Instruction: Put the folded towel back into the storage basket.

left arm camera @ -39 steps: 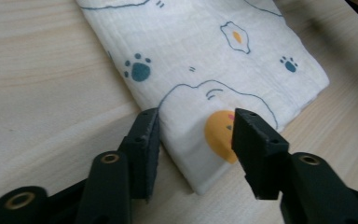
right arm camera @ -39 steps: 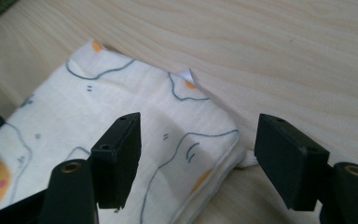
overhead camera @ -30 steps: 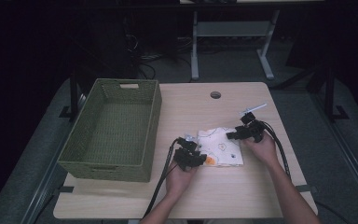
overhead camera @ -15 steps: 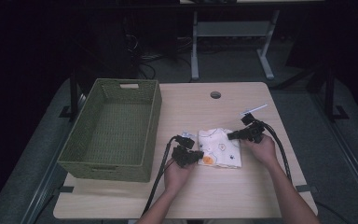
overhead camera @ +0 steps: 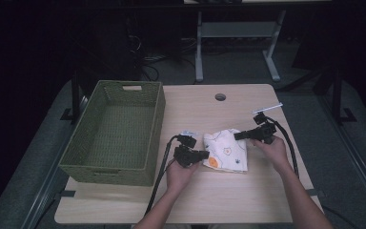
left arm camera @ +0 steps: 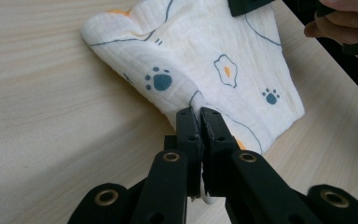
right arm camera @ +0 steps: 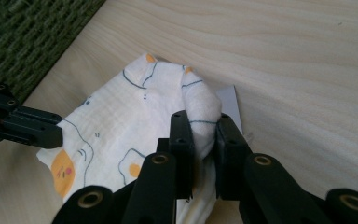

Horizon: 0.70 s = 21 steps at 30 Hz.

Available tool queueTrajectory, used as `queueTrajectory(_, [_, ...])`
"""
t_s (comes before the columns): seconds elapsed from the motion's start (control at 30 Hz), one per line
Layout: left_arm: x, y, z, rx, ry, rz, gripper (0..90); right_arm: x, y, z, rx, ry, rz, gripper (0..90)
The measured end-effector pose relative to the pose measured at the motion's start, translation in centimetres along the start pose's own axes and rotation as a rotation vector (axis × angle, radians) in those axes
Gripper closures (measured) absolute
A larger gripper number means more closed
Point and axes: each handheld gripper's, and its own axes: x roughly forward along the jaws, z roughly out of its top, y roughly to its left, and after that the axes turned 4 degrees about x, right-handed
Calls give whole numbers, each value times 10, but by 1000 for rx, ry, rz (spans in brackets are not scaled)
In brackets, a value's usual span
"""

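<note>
We see a white cloth [overhead camera: 226,150] printed with dark blue paw prints, blue outlines and orange-yolked fried eggs, a woven olive-green basket [overhead camera: 116,132], a pale wood-grain table [overhead camera: 195,200], black grippers, left [overhead camera: 204,154] and right [overhead camera: 238,136].

Pale wooden table [overhead camera: 228,200], green woven basket [overhead camera: 116,133] (left side) and printed white cloth [overhead camera: 226,149] on it
</note>
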Motion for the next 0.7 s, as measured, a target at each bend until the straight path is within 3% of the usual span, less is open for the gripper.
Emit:
queueTrajectory(0.17, [-7,-4,8,27,-6,0,879,-8,1,1,14,-8,13,797])
queueTrajectory(0.7, [-39,-13,31,50,-44,-36,879,-30,13,8,50,-47,66,798])
